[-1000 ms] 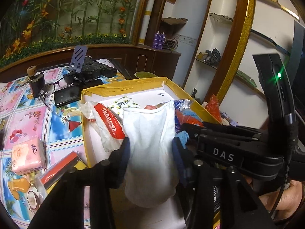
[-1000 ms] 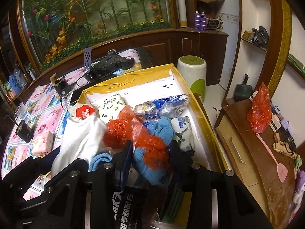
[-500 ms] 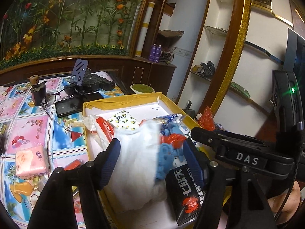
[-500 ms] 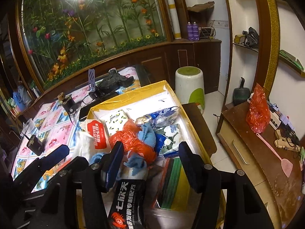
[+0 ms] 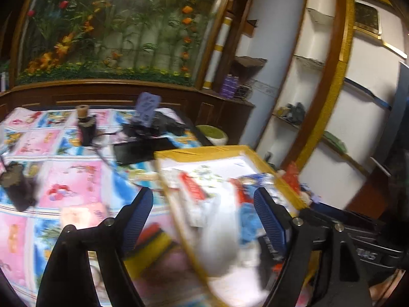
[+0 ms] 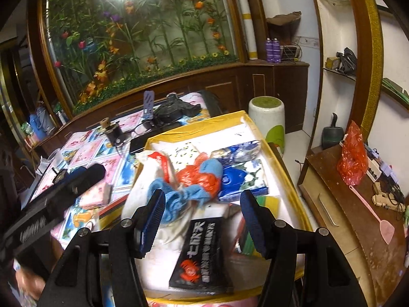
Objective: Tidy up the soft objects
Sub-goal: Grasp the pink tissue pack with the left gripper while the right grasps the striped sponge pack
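A yellow-rimmed box (image 5: 199,151) (image 6: 194,125) holds the soft things. A white cloth (image 5: 219,243) (image 6: 143,179) lies at its near left. Beside it are a blue cloth (image 6: 212,168) tangled with a red plastic bag (image 6: 196,179), tissue packs (image 6: 242,179) and a black packet (image 6: 202,250). My left gripper (image 5: 202,194) hovers above the box's left rim, its jaws opening and gripping nothing; that view is blurred. My right gripper (image 6: 203,195) hangs open over the blue cloth and the black packet, clear of both.
A pink tissue pack (image 6: 97,194) lies on the patterned tablecloth (image 5: 64,179) left of the box. A phone (image 5: 143,151) and black gear lie behind. A green-topped stool (image 6: 265,117) stands past the box. A wooden cabinet (image 6: 345,217) with a red bag is on the right.
The left gripper let go of the white cloth and the right one let go of the red-and-blue bundle. Both opened, drew back and rose; the left swung leftward.
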`<state>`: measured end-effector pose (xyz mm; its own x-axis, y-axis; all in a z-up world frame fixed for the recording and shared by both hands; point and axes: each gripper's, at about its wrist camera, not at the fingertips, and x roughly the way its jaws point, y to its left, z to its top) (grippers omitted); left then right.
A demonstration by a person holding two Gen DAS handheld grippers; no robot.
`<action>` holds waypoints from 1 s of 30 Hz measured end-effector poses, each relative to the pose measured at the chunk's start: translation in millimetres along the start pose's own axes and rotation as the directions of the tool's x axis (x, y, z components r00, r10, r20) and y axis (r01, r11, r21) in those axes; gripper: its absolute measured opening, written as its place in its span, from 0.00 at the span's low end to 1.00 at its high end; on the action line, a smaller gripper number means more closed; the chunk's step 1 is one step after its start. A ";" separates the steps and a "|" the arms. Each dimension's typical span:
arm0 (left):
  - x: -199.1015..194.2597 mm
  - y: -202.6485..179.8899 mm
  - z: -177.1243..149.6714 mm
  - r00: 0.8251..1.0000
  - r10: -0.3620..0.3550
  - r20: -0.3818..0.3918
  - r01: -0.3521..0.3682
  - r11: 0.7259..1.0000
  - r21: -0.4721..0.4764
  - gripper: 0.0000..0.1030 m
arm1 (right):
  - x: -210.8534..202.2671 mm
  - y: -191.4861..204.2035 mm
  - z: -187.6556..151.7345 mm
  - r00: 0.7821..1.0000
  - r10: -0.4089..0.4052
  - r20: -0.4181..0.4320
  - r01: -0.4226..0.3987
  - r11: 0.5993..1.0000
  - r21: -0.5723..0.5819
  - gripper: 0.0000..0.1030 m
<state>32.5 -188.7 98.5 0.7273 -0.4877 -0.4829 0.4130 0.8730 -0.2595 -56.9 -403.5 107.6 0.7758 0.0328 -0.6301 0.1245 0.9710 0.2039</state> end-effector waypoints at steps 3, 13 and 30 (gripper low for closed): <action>5.7 37.8 6.1 0.993 0.114 -0.018 -0.114 0.993 -0.030 0.78 | -2.1 8.8 -4.6 1.000 0.019 -0.004 -0.019 1.000 -0.014 0.63; 57.1 117.4 -6.0 0.940 0.190 -0.283 -0.228 0.968 -0.109 0.76 | 2.1 51.1 -15.1 0.994 0.098 -0.042 -0.102 0.990 -0.095 0.64; 20.9 124.6 -35.3 0.901 0.271 -0.340 -0.288 0.958 0.001 0.57 | 34.5 97.7 -16.5 0.953 0.234 -0.190 -0.261 0.957 -0.130 0.64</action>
<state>79.8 -89.7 26.5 0.5807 -0.1987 -0.7895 0.1868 0.9764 -0.1083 -28.3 -303.6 93.4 0.6514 0.3037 -0.6953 -0.1639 0.9511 0.2618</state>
